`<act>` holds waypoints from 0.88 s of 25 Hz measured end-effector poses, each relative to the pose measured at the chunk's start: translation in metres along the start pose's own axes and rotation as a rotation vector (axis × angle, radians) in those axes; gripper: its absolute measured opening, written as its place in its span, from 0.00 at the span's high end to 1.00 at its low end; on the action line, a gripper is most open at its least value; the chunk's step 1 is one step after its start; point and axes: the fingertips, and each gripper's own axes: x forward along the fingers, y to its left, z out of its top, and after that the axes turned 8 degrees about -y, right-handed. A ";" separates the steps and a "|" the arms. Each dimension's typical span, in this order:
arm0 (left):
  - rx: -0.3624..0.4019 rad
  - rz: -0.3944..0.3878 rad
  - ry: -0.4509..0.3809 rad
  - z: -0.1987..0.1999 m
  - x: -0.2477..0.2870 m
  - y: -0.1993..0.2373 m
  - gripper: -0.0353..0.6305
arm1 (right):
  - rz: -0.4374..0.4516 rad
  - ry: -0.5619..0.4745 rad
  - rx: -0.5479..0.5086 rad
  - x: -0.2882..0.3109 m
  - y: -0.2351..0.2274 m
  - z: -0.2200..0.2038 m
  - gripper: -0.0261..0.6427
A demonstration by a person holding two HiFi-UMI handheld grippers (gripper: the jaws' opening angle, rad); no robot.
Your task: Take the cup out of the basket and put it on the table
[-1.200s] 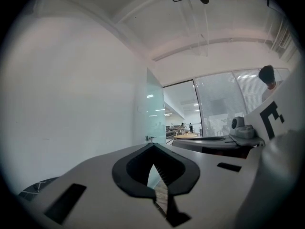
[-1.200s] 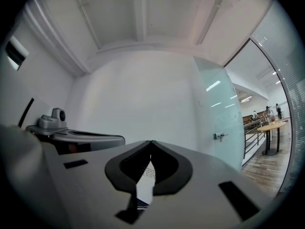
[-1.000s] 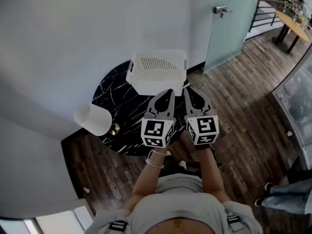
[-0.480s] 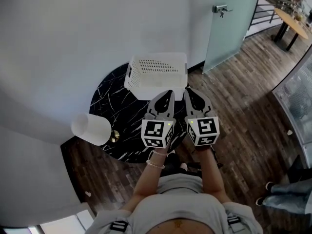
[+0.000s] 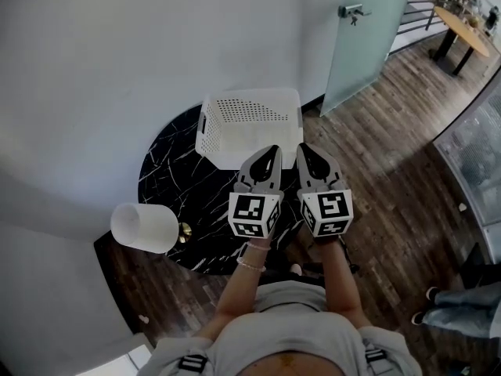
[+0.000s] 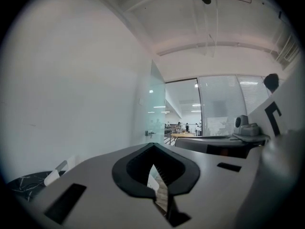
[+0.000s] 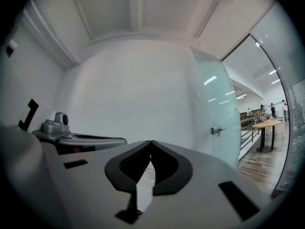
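Observation:
A white perforated basket (image 5: 250,122) stands at the far side of a round black marble table (image 5: 176,190). No cup shows in any view; the basket's inside is mostly hidden from here. My left gripper (image 5: 272,149) and right gripper (image 5: 302,147) are held side by side just short of the basket's near wall, both shut with nothing between the jaws. In the left gripper view the left gripper (image 6: 153,146) points level past the table. In the right gripper view the right gripper (image 7: 151,142) shows a strip of the basket (image 7: 148,173) through the gap behind its tips.
A white cylindrical shade (image 5: 145,227) with a brass fitting hangs over the table's left edge. A white wall curves behind the table. A frosted glass door (image 5: 364,37) and dark wood floor (image 5: 391,178) lie to the right. A person's legs (image 5: 462,304) show at the lower right.
The basket and table have slid lower and leftward in the head view, so the basket now sits closer to the gripper tips. Both grippers stay shut and side by side.

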 end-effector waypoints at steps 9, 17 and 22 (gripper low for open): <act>-0.004 0.029 0.014 -0.004 0.004 0.052 0.94 | 0.023 0.023 0.022 0.051 0.024 -0.016 0.95; -0.015 0.066 0.030 -0.011 -0.003 0.088 0.94 | 0.066 0.040 0.024 0.081 0.048 -0.025 0.95; -0.008 0.115 0.035 -0.010 -0.009 0.108 0.94 | 0.106 0.051 0.033 0.099 0.059 -0.029 0.95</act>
